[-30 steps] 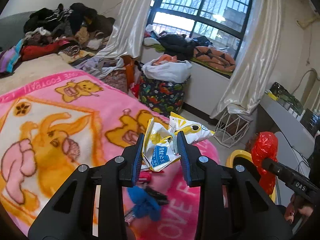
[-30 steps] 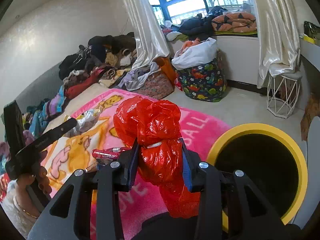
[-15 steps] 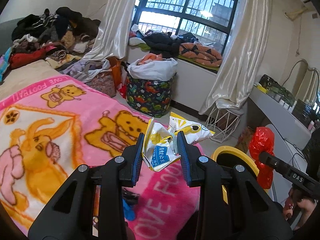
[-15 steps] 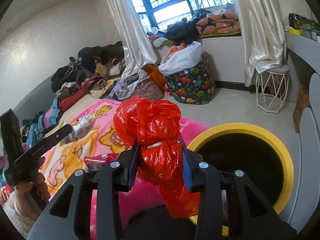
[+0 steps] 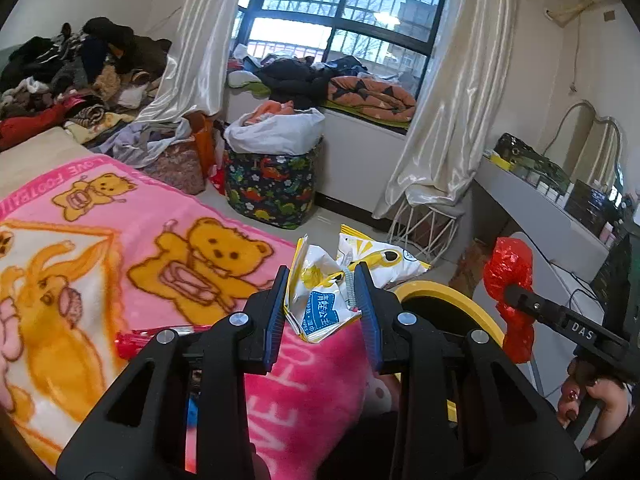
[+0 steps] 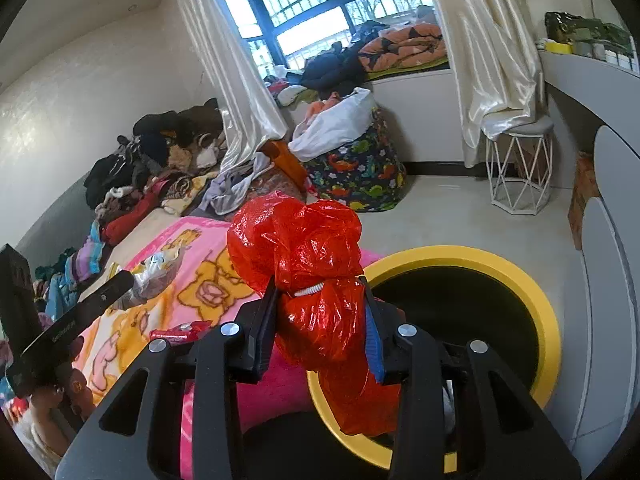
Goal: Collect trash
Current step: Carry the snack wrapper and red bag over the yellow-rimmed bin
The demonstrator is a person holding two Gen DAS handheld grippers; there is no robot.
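Wrappers point(image 5: 332, 296) clamped in left claw point(image 5: 320, 304); red bag point(image 6: 316, 280) in right claw point(image 6: 320, 320).

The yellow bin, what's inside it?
The yellow bin looks dark and black inside, and no trash shows in the part you can see. The red plastic bag in the right gripper hides the near side, so something could be there.

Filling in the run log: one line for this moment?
left tool: shut on snack wrappers | right tool: shut on red bag | yellow bin: nearby
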